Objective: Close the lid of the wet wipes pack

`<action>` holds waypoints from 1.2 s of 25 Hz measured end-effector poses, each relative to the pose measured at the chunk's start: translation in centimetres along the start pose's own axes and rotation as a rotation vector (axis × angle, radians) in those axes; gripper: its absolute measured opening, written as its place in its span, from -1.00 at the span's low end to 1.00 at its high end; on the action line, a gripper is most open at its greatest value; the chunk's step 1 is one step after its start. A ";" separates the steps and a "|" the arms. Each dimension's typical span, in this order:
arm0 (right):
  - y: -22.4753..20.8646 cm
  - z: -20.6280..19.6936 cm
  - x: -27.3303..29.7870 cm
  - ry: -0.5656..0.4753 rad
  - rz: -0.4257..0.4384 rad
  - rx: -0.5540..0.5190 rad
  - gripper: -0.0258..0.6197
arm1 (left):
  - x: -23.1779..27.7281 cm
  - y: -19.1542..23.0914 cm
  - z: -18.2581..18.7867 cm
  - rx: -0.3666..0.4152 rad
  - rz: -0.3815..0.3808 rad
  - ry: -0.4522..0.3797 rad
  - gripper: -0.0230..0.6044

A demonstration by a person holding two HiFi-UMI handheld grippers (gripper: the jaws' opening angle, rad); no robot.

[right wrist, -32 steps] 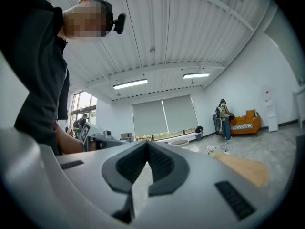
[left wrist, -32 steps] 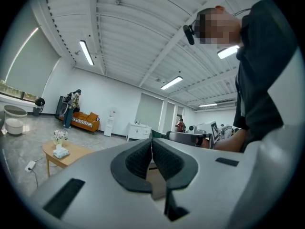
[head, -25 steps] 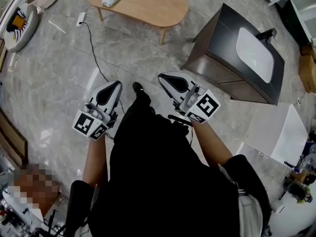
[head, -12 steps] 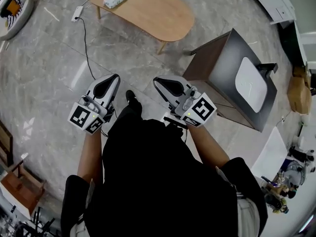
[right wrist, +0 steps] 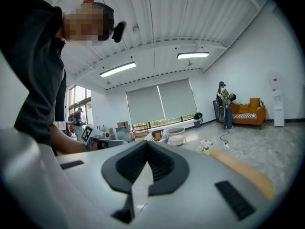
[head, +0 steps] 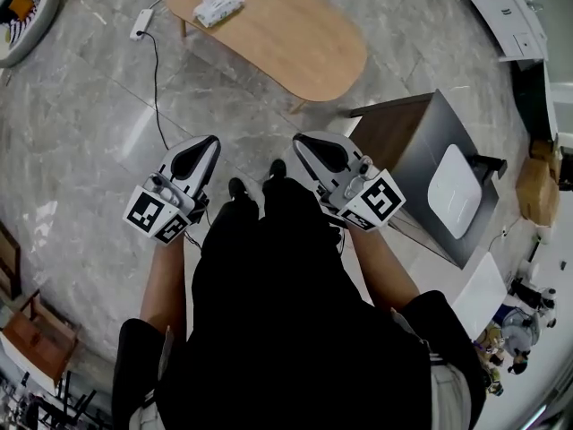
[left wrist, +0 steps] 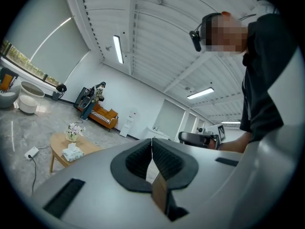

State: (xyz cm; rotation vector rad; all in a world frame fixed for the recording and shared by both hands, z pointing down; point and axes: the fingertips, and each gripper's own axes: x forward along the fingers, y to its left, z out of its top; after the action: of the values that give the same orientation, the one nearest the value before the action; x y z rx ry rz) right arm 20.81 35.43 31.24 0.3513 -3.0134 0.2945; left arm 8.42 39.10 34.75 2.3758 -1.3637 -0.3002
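The wet wipes pack [head: 218,5] is a white soft pack lying on the oval wooden table [head: 295,43] at the top of the head view, far from both grippers. The left gripper view shows the pack [left wrist: 72,151] small on the table [left wrist: 56,142], beside a vase of flowers [left wrist: 72,131]; I cannot tell how its lid stands. My left gripper [head: 206,143] and right gripper [head: 304,143] are held in front of the person's body, above the floor. The left gripper [left wrist: 152,141] and the right gripper [right wrist: 146,144] are both shut, with nothing between the pads.
A dark cabinet with a white basin [head: 452,186] stands on the floor to the right. A power strip [head: 141,23] with a black cable lies left of the table. White furniture [head: 506,12] is at the top right. The person's shoes [head: 238,187] show between the grippers.
The person has walked toward the table, which now sits lower and nearer in the head view. The cabinet has slid right. Both grippers stay shut and held out in front.
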 end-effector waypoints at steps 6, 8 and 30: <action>-9.4 1.3 4.5 -0.020 0.060 -0.004 -0.89 | 5.7 6.4 1.8 -0.011 0.079 -0.011 -0.87; -12.8 2.3 6.3 -0.034 0.089 -0.001 -0.89 | 8.1 8.3 3.1 -0.011 0.104 -0.012 -0.87; -35.1 5.7 20.5 -0.055 0.097 0.052 -0.89 | 24.1 29.2 12.9 0.029 0.071 0.188 -0.87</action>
State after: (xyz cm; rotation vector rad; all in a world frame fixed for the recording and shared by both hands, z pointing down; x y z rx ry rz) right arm 8.81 -3.73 34.30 0.2206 -3.0868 0.3771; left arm -6.94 2.17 35.71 2.3061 -1.3685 -0.0362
